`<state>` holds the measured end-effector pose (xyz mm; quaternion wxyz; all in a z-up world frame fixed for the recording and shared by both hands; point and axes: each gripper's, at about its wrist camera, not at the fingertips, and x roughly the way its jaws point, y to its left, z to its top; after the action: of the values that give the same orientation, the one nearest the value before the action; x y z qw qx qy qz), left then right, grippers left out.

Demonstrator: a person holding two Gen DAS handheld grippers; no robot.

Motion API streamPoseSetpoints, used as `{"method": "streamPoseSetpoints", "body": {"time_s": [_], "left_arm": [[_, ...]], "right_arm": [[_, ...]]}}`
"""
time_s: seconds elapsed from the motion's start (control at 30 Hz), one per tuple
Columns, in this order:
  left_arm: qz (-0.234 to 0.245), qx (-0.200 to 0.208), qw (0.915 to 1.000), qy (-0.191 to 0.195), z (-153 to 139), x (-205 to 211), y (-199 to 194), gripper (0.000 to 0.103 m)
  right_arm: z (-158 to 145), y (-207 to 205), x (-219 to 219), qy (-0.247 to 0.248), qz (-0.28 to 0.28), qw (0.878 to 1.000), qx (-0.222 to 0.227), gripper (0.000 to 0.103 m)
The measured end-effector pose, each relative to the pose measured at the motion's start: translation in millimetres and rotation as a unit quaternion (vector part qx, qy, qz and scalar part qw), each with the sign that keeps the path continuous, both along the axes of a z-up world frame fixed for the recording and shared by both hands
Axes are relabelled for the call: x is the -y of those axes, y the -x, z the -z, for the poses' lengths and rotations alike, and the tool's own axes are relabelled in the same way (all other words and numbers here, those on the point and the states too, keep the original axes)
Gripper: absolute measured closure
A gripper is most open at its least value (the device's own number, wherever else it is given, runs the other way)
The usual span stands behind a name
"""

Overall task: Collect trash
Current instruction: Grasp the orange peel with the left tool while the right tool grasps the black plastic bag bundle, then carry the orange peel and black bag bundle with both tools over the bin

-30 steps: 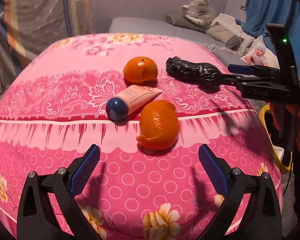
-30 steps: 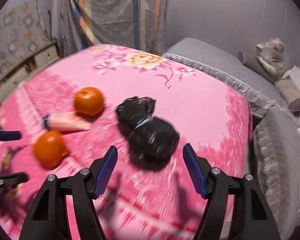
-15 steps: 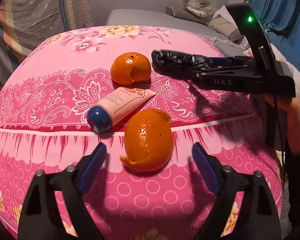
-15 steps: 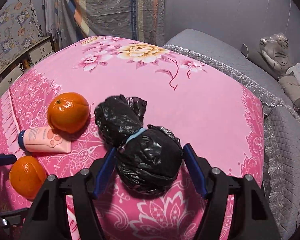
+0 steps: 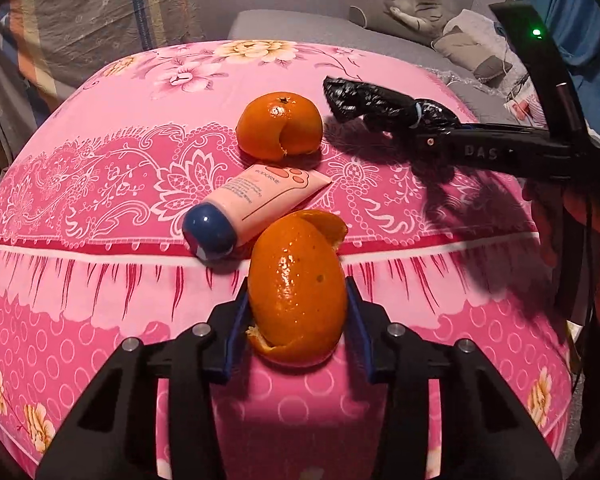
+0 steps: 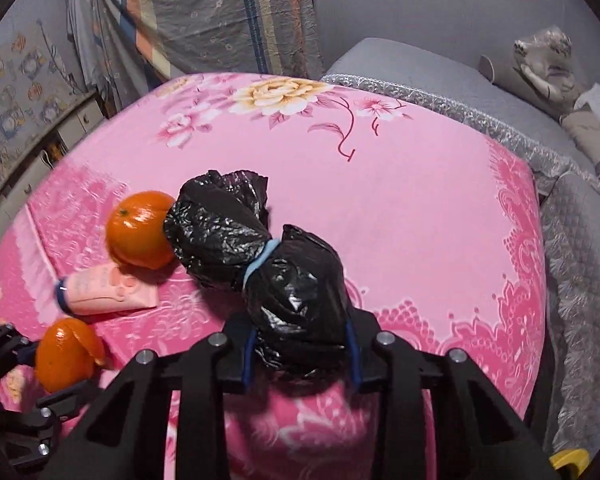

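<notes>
My left gripper (image 5: pixel 296 330) is shut on a hollow orange peel (image 5: pixel 298 286) at the near edge of the pink floral bed (image 5: pixel 100 184); the peel also shows in the right wrist view (image 6: pixel 66 354). My right gripper (image 6: pixel 300 354) is shut on a black plastic bag (image 6: pixel 284 280) tied with a blue band, held just above the bed; the bag also shows in the left wrist view (image 5: pixel 380 102). A second orange peel (image 5: pixel 280 126) lies further back, next to the bag (image 6: pixel 140 234).
A pink cream tube (image 5: pixel 256 206) with a dark blue cap lies between the two peels. A grey sofa (image 6: pixel 420 68) with a plush toy (image 6: pixel 544 64) stands behind the bed. A yellow rim (image 6: pixel 570 466) shows at the bed's right side.
Both grippers moved forward and closed: the left on the near orange peel, the right on the black bag, which is now raised slightly off the bed.
</notes>
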<state>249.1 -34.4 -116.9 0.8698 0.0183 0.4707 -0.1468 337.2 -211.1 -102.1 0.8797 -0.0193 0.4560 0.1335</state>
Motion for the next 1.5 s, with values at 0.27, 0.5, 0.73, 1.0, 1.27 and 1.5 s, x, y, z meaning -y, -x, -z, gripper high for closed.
{"method": "streamPoseSetpoints", "body": {"time_s": [0.27, 0.5, 0.73, 1.0, 1.27, 1.5], "left_arm": [[0.005, 0.079, 0.9967, 0.021, -44.8, -19.6, 58.5, 0.062], [0.039, 0.170, 0.9843, 0.028, -96.9, 0.4, 108.9, 0.062], [0.076, 0.231, 0.9690, 0.042, -130.2, 34.6, 138.5, 0.062], [0.138, 0.267, 0.9527, 0.047, -148.6, 92.0, 160.0, 0.062], [0.205, 0.272, 0.9387, 0.050, -149.3, 159.9, 167.4, 0.062], [0.248, 0.258, 0.9322, 0.055, -137.8, 215.1, 166.3, 0.062]], "right_arm": [[-48.7, 79.5, 33.1, -0.094, 0.011, 0.995, 0.010, 0.072], [-78.3, 160.6, 67.8, -0.137, 0.040, 0.988, 0.056, 0.072], [-96.9, 213.8, 112.3, -0.162, 0.094, 0.978, 0.095, 0.072], [-98.1, 269.9, 172.7, -0.163, 0.187, 0.959, 0.136, 0.072], [-76.0, 315.3, 232.0, -0.168, 0.275, 0.936, 0.144, 0.072], [-56.4, 341.1, 265.8, -0.131, 0.345, 0.919, 0.139, 0.072]]}}
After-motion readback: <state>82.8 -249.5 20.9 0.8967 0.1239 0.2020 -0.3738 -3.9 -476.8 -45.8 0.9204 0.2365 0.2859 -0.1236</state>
